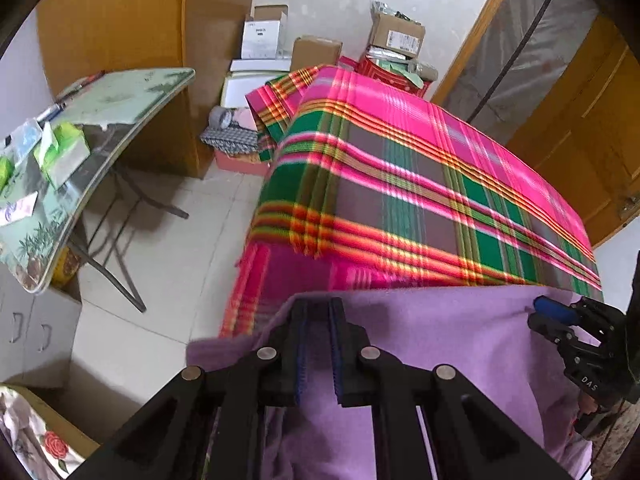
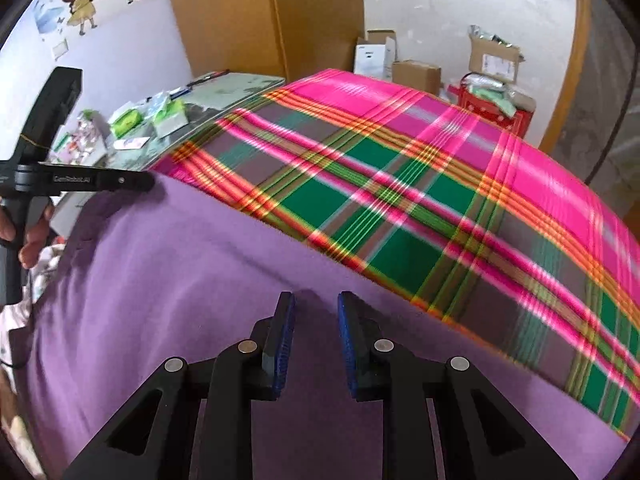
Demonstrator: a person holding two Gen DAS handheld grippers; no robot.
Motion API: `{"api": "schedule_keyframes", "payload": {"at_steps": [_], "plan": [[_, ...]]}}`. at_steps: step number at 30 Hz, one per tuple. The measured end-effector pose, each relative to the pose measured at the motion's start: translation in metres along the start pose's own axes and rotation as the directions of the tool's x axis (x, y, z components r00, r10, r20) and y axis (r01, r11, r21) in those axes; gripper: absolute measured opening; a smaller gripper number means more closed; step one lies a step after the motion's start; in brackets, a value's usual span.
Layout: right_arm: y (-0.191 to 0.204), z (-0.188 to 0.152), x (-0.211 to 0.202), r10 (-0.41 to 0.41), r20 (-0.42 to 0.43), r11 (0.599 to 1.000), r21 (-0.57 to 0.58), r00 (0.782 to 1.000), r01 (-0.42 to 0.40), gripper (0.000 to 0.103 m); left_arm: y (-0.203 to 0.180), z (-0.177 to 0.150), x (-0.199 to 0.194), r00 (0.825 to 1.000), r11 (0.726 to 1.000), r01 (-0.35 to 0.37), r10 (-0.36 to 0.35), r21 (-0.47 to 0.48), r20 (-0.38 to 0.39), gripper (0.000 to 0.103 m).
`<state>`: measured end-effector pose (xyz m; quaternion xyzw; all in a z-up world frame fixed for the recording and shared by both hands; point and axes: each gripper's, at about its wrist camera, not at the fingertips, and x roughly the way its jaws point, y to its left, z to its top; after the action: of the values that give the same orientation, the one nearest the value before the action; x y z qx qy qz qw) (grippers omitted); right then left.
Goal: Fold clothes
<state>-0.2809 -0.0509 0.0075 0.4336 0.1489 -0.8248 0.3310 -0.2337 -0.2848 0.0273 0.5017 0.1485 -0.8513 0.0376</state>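
A plain purple garment lies spread on the near part of a surface covered by a pink, green and orange plaid blanket. My left gripper sits at the garment's left far edge, its fingers close together with purple cloth pinched between them. From the right wrist view its tip rests on that corner. My right gripper hovers over the garment's right side with its blue pads apart and only flat cloth below. It also shows in the left wrist view at the garment's right edge.
A folding table with tissue packs and papers stands left across a tiled floor. Cardboard boxes are stacked against the far wall. A wooden door is on the right. A hand holds the left gripper's handle.
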Motion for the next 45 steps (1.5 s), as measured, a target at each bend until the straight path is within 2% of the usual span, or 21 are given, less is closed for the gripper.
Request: {"api": "schedule_keyframes", "payload": {"at_steps": [4, 7, 8, 11, 15, 17, 21, 24, 28, 33, 45], "plan": [[0.003, 0.005, 0.004, -0.024, -0.004, 0.999, -0.027, 1.000, 0.023, 0.023, -0.002, 0.005, 0.001, 1.000, 0.999, -0.029, 0.029, 0.013, 0.008, 0.012], [0.002, 0.007, 0.006, -0.026, -0.011, 0.999, -0.027, 1.000, 0.025, 0.024, 0.001, 0.007, -0.004, 0.992, 0.992, -0.123, 0.122, 0.033, 0.035, 0.012], [0.002, 0.008, 0.006, -0.025, -0.012, 0.999, -0.022, 1.000, 0.024, 0.024, 0.004, 0.007, -0.006, 0.991, 0.991, -0.132, 0.130, 0.036, 0.039, 0.012], [0.002, 0.008, 0.002, -0.023, 0.002, 1.000, -0.017, 1.000, 0.023, 0.024, 0.012, 0.004, -0.017, 0.998, 0.996, -0.053, 0.051, 0.066, 0.033, 0.016], [0.002, 0.006, -0.007, -0.022, 0.024, 0.999, -0.040, 0.999, 0.023, 0.028, 0.007, -0.003, -0.028, 0.995, 0.979, -0.095, 0.087, 0.183, 0.052, 0.018], [0.002, 0.006, -0.010, -0.021, 0.028, 0.999, -0.048, 0.999, 0.022, 0.029, 0.007, -0.005, -0.028, 0.995, 0.972, -0.097, 0.090, 0.213, 0.044, 0.023], [-0.001, 0.005, -0.007, -0.039, 0.013, 0.997, -0.072, 0.999, 0.040, 0.037, 0.003, -0.010, -0.020, 0.993, 0.953, -0.114, 0.113, 0.281, 0.020, 0.025], [-0.004, 0.006, -0.004, -0.021, 0.013, 0.997, -0.075, 1.000, 0.022, 0.039, 0.001, -0.014, -0.016, 0.993, 0.938, -0.121, 0.120, 0.324, 0.021, 0.027], [-0.002, 0.008, 0.003, 0.006, 0.007, 0.996, -0.091, 1.000, -0.006, 0.045, 0.004, -0.014, -0.016, 0.996, 0.941, -0.091, 0.091, 0.325, 0.014, 0.029], [-0.004, 0.013, 0.013, 0.027, -0.004, 0.996, -0.089, 1.000, -0.027, 0.047, 0.005, -0.020, -0.022, 0.998, 0.924, -0.057, 0.057, 0.378, 0.013, 0.033], [-0.005, 0.012, 0.014, 0.038, 0.016, 0.996, -0.075, 0.999, -0.037, 0.049, 0.012, -0.025, -0.023, 0.999, 0.920, 0.037, -0.038, 0.391, -0.006, 0.038]]}}
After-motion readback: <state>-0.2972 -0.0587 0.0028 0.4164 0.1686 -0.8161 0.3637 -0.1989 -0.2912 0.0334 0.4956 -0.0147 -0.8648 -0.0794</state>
